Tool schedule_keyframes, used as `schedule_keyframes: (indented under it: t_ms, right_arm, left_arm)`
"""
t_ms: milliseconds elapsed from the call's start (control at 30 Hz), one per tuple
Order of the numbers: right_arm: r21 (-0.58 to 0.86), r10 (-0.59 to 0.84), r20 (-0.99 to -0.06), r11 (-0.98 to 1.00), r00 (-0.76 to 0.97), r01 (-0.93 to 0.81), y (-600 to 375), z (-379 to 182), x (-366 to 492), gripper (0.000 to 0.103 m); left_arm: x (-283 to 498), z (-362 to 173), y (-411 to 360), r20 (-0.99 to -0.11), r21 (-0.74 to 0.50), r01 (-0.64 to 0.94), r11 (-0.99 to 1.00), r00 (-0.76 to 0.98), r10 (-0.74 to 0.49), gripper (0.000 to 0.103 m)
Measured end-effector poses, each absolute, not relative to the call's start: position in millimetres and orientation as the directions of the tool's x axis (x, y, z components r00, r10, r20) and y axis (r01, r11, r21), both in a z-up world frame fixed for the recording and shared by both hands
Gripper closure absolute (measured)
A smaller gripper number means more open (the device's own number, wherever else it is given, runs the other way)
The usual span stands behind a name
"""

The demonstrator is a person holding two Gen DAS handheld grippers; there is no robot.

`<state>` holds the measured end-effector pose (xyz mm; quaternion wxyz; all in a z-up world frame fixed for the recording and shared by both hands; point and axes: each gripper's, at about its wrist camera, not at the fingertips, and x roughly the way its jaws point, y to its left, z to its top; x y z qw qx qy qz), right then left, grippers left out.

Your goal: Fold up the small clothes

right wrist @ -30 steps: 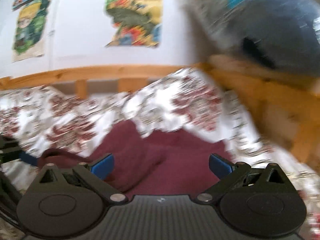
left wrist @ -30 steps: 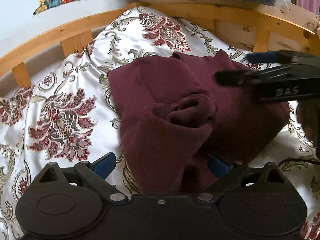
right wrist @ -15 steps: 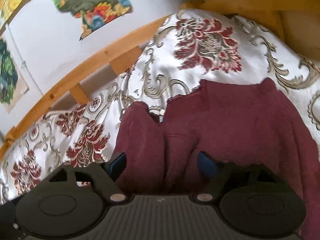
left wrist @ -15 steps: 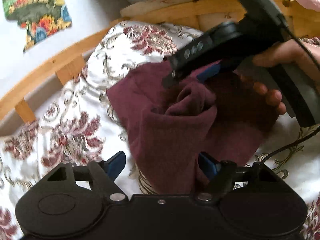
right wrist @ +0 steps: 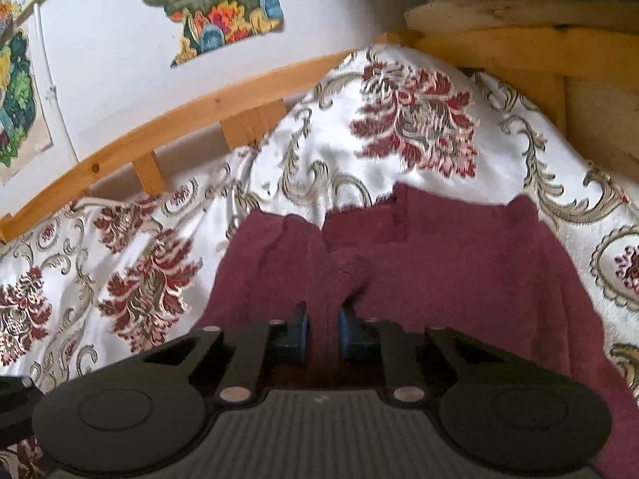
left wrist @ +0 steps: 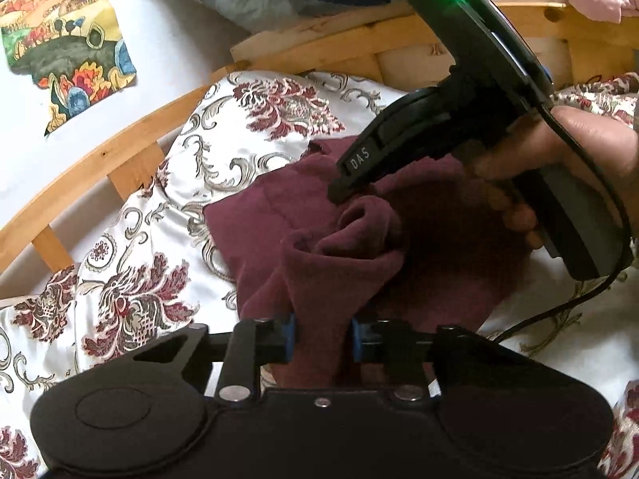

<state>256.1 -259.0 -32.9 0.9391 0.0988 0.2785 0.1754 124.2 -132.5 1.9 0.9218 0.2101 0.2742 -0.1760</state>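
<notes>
Left tool (left wrist: 322,339): its jaws are closing on a raised fold of the dark red garment (left wrist: 319,275), blue pads pressing the cloth from both sides.
Right tool (right wrist: 322,333): its jaws are closing too, pinching a ridge of the same garment near its middle.
Garment: lying crumpled on the flowered bedspread (left wrist: 159,247) of the bed, inside the wooden bed rail (left wrist: 120,147).
Step in hand: both tools are taking hold of the cloth, apparently to begin a fold.
Next move: likely lifting and spreading the garment flat, keeping both pinches firm so neither slips.
</notes>
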Motion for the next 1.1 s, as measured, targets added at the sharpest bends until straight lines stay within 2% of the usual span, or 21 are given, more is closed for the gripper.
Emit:
schedule_keyframes:
  t_ms: [167, 300, 633, 867, 1100]
  right_arm:
    - [0.198, 0.340, -0.448, 0.940, 0.827, -0.279, -265.0, -17.6, 249.5, 0.088]
    - [0.184, 0.320, -0.424, 0.947, 0.847, -0.265, -279.9, -10.3, 247.5, 0.088]
    - [0.198, 0.258, -0.416, 0.962, 0.872, -0.190, -317.4, -11.6, 243.0, 0.088]
    - [0.211, 0.235, -0.422, 0.965, 0.876, -0.157, -326.1, -11.8, 240.0, 0.088]
    - [0.229, 0.226, -0.431, 0.964, 0.873, -0.137, -336.2, -13.3, 235.7, 0.088]
  left_arm:
    - [114.8, 5.4, -150.3, -0.549, 0.333, 0.465, 0.820, 0.803, -0.233, 0.081]
    - [110.7, 6.2, -169.1, -0.525, 0.366, 0.484, 0.795, 0.812, -0.253, 0.082]
    - [109.5, 3.6, -203.2, -0.534, 0.319, 0.528, 0.787, 0.786, -0.311, 0.081]
    - [111.0, 4.3, -213.1, -0.547, 0.262, 0.513, 0.818, 0.777, -0.312, 0.081]
    - [112.8, 5.2, -214.8, -0.550, 0.257, 0.523, 0.813, 0.771, -0.322, 0.081]
